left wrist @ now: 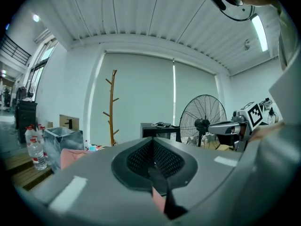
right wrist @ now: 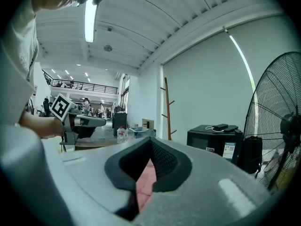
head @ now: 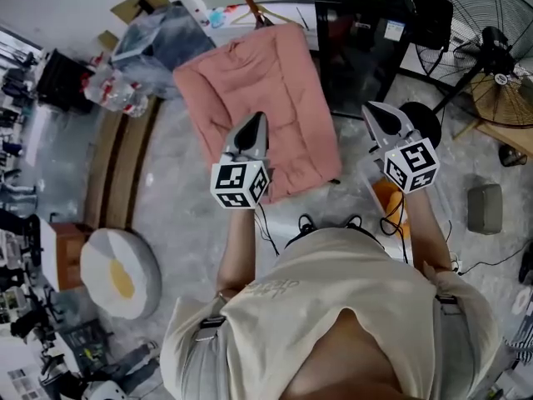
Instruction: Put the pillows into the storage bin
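Pink pillow (head: 266, 82) lies flat on the floor ahead, unheld. Left gripper (head: 256, 123) and right gripper (head: 372, 111) hover level over its near end, jaws together on nothing; pink shows only through the slits. Round pillow (head: 121, 273) near left. Bin (head: 158, 32) far left, likely the target. Best: open both wide, drop to the near corners, bite deep, lift evenly.

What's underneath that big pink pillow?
Only grey floor shows around the edges of the pink pillow, and a wooden coat stand rises just beyond its far edge. Whatever lies directly beneath the pillow is covered and cannot be seen.
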The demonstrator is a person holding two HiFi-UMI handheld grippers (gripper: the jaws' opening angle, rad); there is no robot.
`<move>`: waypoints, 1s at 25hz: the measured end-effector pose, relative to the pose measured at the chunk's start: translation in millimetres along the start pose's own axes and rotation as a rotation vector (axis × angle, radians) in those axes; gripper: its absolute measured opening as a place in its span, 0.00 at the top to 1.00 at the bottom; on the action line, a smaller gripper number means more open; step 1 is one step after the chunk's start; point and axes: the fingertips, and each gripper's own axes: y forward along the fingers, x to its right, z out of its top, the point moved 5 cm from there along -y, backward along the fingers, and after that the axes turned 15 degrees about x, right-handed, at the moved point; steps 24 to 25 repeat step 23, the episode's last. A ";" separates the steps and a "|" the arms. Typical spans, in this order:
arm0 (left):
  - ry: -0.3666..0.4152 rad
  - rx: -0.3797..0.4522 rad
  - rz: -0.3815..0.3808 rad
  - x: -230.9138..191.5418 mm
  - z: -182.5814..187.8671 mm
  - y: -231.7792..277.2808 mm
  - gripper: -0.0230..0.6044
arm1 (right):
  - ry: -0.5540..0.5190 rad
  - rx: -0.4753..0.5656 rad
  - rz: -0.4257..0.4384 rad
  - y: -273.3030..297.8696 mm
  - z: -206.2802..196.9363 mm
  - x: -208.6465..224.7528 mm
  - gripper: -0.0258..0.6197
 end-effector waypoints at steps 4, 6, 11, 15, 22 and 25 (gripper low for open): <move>0.006 -0.006 0.015 -6.5 -4.3 -2.1 0.94 | -0.014 -0.004 0.014 4.5 -6.6 -1.2 0.96; 0.005 -0.008 0.031 -10.9 -6.6 -3.5 0.94 | -0.015 -0.001 0.014 6.9 -9.0 0.4 0.96; -0.011 -0.017 0.045 -13.8 -11.8 -4.7 0.94 | -0.021 -0.001 0.013 8.7 -8.5 1.9 0.96; -0.017 -0.017 0.045 -10.3 -13.8 -5.5 0.94 | -0.021 0.005 0.012 9.3 -9.1 2.3 0.96; -0.006 0.017 0.048 -16.2 -7.2 -15.1 0.94 | -0.025 0.031 0.017 19.7 -9.2 -9.2 0.96; -0.004 0.019 0.049 -18.6 -7.0 -18.0 0.94 | -0.025 0.035 0.018 22.0 -10.1 -12.5 0.96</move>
